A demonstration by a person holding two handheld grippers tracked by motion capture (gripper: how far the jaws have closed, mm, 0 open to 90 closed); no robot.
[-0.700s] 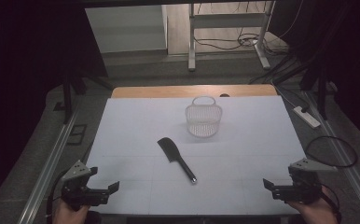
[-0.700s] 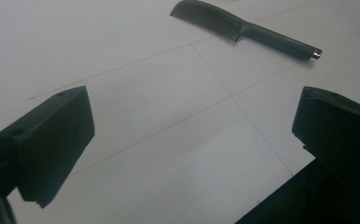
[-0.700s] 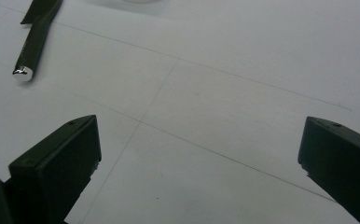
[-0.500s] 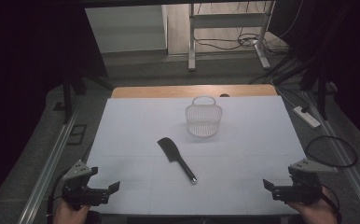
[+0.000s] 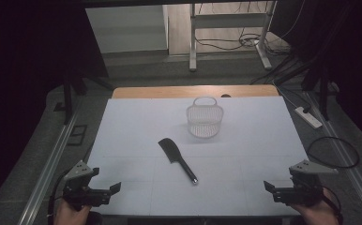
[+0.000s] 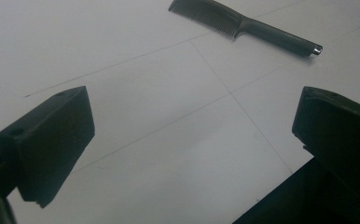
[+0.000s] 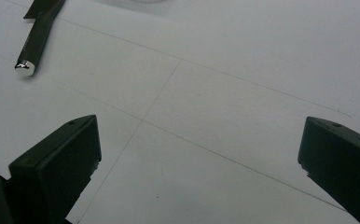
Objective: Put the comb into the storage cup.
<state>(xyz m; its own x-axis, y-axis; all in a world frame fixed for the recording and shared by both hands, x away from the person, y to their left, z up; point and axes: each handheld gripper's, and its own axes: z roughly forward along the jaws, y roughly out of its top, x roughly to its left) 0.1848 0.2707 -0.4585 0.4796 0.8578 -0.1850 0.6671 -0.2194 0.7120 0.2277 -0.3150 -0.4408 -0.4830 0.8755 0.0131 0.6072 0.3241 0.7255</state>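
Both tongs hang released over the near edge of the bench, seen from the high view: the left tongs at the near left corner and the right tongs at the near right corner, each held by a hand at the bottom of the frame, jaws apart with nothing between them. A black comb lies flat on the white sheet between them, well apart from both, its handle end pointing toward the near edge. Just beyond the comb, toward the far edge, stands a small white mesh basket, upright

From the left gripper view, the two black jaws stand wide over bare white sheet, and the comb lies farther off, above the gap

From the right gripper view, the jaws are likewise spread over empty sheet, with the comb's handle up at the left, its shiny tip nearest
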